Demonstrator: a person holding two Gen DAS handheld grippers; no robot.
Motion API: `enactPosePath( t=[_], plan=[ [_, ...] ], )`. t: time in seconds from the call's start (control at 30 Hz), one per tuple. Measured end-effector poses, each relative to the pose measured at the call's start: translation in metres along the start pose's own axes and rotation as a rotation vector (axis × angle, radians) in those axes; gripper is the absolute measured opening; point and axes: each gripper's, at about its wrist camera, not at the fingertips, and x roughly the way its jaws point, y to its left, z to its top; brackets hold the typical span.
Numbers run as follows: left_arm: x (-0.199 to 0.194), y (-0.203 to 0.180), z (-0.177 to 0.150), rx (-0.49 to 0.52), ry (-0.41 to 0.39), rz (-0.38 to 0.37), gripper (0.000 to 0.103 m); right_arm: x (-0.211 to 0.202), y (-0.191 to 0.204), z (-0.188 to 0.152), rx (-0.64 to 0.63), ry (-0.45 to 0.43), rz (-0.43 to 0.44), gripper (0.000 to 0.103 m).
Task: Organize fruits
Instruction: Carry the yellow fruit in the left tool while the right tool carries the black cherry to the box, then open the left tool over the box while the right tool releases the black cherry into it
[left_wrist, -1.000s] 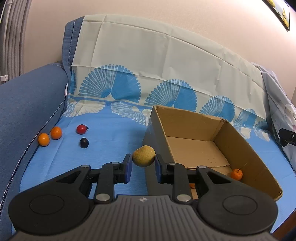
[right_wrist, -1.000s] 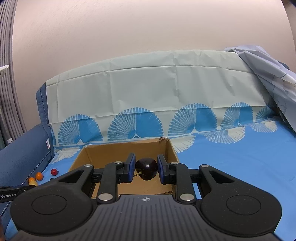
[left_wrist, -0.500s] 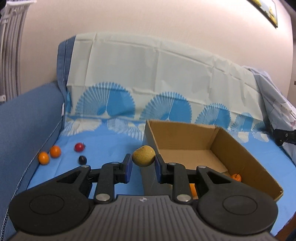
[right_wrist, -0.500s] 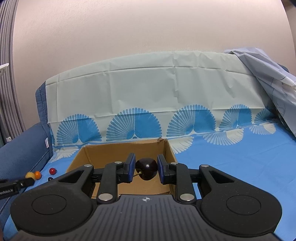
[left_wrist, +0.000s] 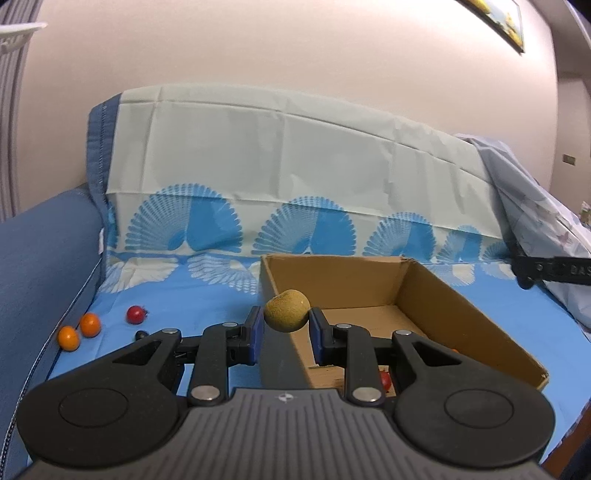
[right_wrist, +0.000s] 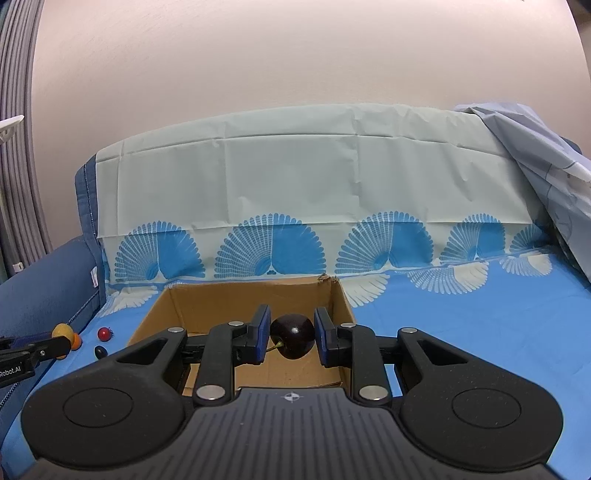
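— Between the left gripper's (left_wrist: 286, 330) blue pads sits the tan fruit (left_wrist: 287, 310), pinched from both sides. What has changed over the last second?

— The left view has tilted up: the cardboard box (left_wrist: 480, 325) now lies lower, past the fingertips and to their right, with the fruit hanging over its near-left corner. It was short of that wall a second ago.

— And the right gripper (right_wrist: 291, 341)?

— Closed on the dark cherry (right_wrist: 292, 335), held above the box floor, hardly moved at all.

— So both are ready to drop?

— I'd judge so; the left needs a little more travel rightward. Left of its fingers, two orange fruits (left_wrist: 79, 331), a red one (left_wrist: 136, 314) and a dark one (left_wrist: 140, 335) wait on the blue sheet (left_wrist: 207, 306).
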Motion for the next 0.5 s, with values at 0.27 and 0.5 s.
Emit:
enactPosePath(
  t=[0.27, 0.5],
  plan=[
    [-0.002, -0.022, -0.005, 0.079, -0.025, -0.077, 0.029, 0.002, 0.003, 0.001, -0.016, 0.005, -0.006, 0.026],
    [0.000, -0.040, -0.013, 0.135, -0.033, -0.143, 0.029, 0.007, 0.008, 0.000, -0.037, 0.024, -0.012, 0.026]
  ],
)
